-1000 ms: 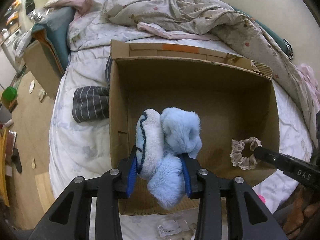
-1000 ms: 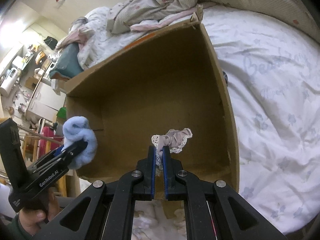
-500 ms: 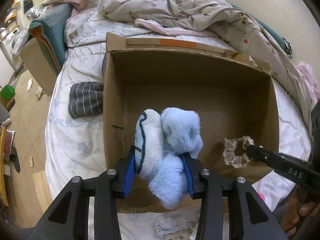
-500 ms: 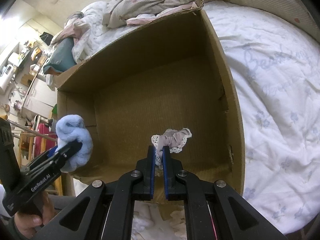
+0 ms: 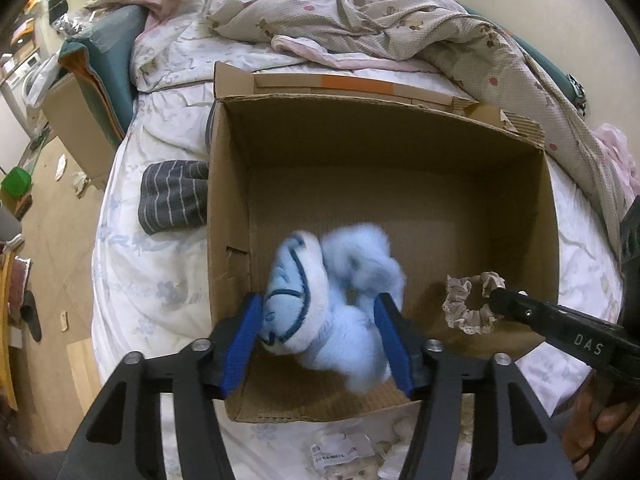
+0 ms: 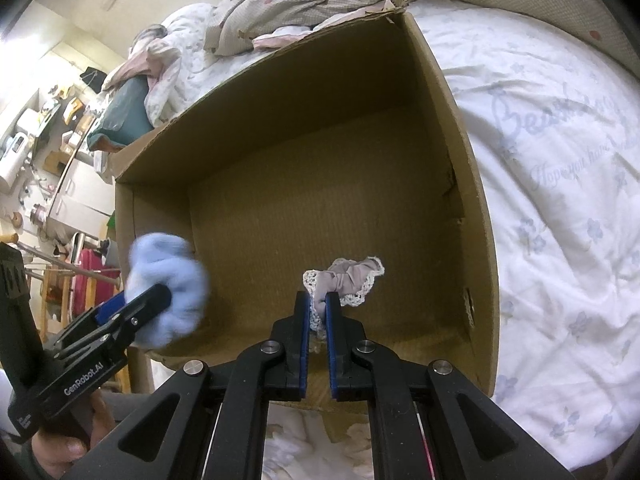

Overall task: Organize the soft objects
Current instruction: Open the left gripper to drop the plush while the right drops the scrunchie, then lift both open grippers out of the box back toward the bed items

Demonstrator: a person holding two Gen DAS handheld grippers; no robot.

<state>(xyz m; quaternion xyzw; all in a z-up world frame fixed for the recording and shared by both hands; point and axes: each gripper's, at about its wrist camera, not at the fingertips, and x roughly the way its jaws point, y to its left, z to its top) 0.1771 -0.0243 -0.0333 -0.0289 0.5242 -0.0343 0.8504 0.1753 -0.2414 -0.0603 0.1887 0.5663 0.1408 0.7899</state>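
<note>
The left gripper points down into an open cardboard box, and its jaws are opening. Between the two blue pads sits a fluffy light blue sock bundle. It is blurred, and the pads no longer seem to press on it: a narrow gap shows at the left pad, while the right pad lies just beside the fur. The bundle hangs over the near left part of the box floor.

To the right of these fingers, the right gripper holds its jaws clenched on a beige scrunchie with lace edge. The pads pinch one side of it, and the rest of the ring stands out beyond the fingertips, above the near right part of the box floor. Whether the scrunchie touches the floor I cannot tell. A hand shows at the lower right edge of the left wrist view, behind this gripper.

Beyond both pairs of fingers the brown box floor is bare up to the far wall. The box stands on a white bed cover with pale flowers. Left of the box, touching its outer wall, lies a dark grey striped cloth. Farther away, past the far flap, a crumpled beige blanket with small prints is piled along the wall, and a teal pillow lies at the far left.
</note>
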